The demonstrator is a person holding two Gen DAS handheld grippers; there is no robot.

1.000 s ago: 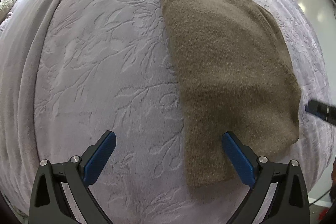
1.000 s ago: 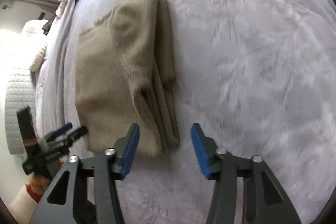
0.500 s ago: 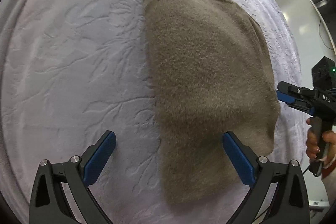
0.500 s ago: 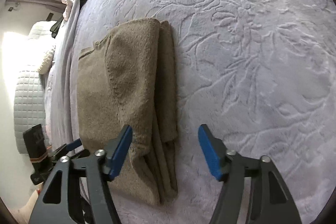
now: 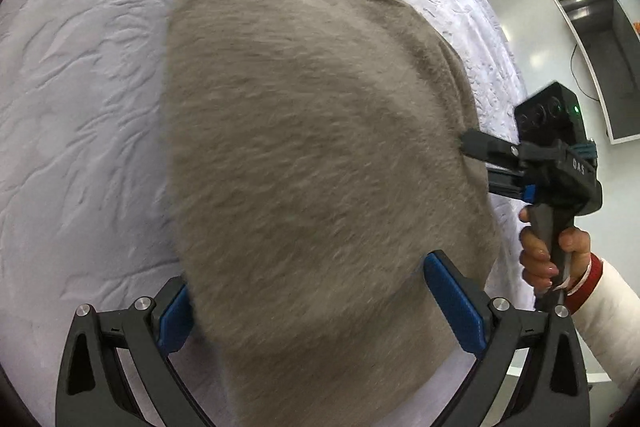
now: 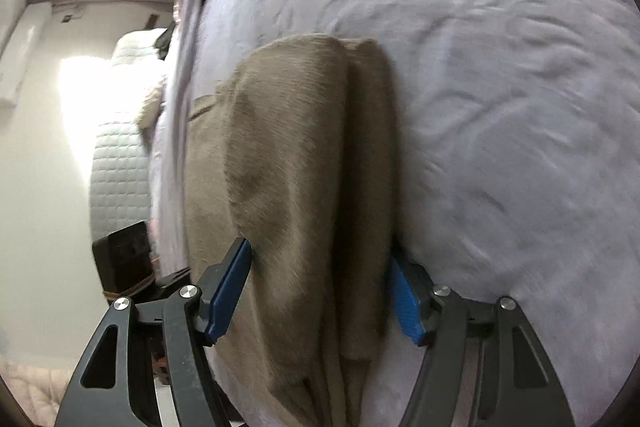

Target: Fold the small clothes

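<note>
left wrist view: the left claw (image 5: 312, 307) is standing open, straddling the near end of the folded brown garment (image 5: 320, 147) lying on the lilac bedspread (image 5: 80, 107). beyond to its right, the right claw (image 6: 320, 291), jaws just widened, is straddling the layered edge ungripped. probably one last fold is remaining.

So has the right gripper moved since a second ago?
Yes. In its own view the right gripper has closed in on the folded brown garment lying on the lavender bedspread; its open fingers, which were short of the near edge, now straddle it.
</note>
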